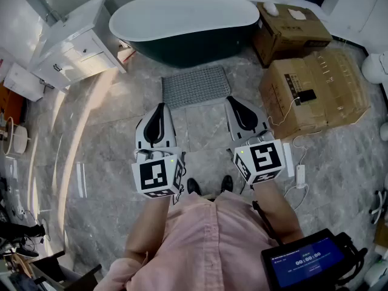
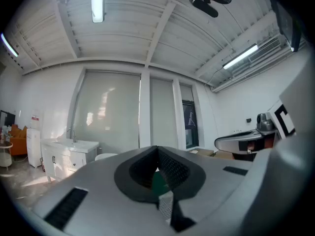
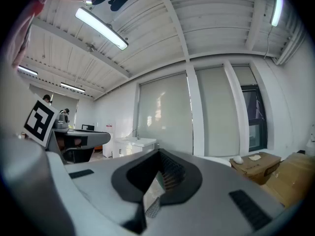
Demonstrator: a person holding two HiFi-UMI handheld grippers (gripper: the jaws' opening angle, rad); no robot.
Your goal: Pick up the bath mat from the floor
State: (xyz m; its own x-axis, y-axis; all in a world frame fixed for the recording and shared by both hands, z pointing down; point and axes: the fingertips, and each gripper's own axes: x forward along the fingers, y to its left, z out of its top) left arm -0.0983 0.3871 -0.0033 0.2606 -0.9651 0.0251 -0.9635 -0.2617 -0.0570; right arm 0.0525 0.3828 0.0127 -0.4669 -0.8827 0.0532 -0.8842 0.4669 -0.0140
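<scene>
The grey textured bath mat (image 1: 195,85) lies flat on the marble floor, just in front of the dark bathtub (image 1: 182,23). My left gripper (image 1: 160,107) and my right gripper (image 1: 232,100) are held side by side in the air on the near side of the mat, both pointing level towards the tub. Their tips hang over the mat's near edge in the head view, well above the floor. Both are shut with nothing between the jaws. The left gripper view shows the left gripper (image 2: 157,148) with its pads together, and the right gripper view shows the right gripper (image 3: 158,151) the same.
A white vanity cabinet (image 1: 76,44) stands at the left of the tub. Cardboard boxes (image 1: 315,90) (image 1: 291,32) fill the right side, with a white cable and plug (image 1: 300,174) on the floor beside them. My shoes (image 1: 194,187) stand behind the grippers.
</scene>
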